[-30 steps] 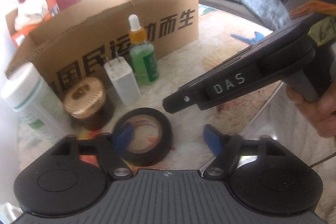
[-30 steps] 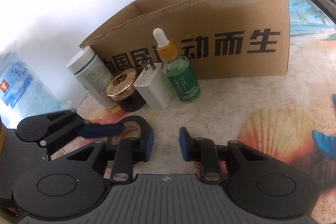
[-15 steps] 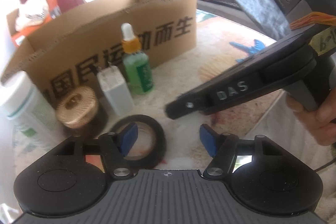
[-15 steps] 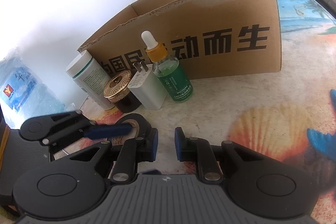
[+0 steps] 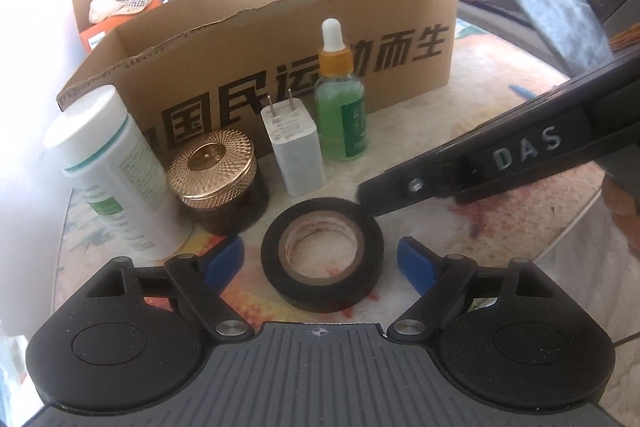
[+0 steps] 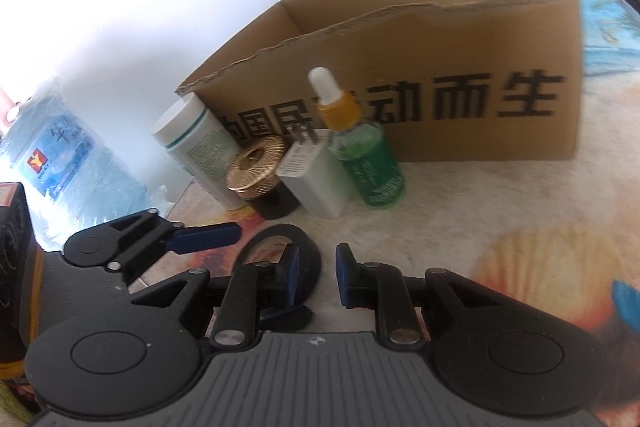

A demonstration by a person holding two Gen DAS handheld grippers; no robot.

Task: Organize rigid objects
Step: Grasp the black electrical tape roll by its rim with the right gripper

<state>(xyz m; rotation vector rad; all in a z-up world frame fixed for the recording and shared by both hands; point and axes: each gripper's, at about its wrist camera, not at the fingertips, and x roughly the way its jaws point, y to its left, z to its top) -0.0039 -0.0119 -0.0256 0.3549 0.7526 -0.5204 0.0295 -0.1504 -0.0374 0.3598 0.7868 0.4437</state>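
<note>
Tape roll (image 5: 322, 254) now sits centered between the left tool (image 5: 320, 261) fingers.

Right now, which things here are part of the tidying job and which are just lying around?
Job:
tape roll, between the open left gripper fingers
white bottle
gold-lidded jar
charger plug
green dropper bottle
cardboard box
right gripper, open

Lying about:
orange box with cloth
water jug
grey fabric
</note>
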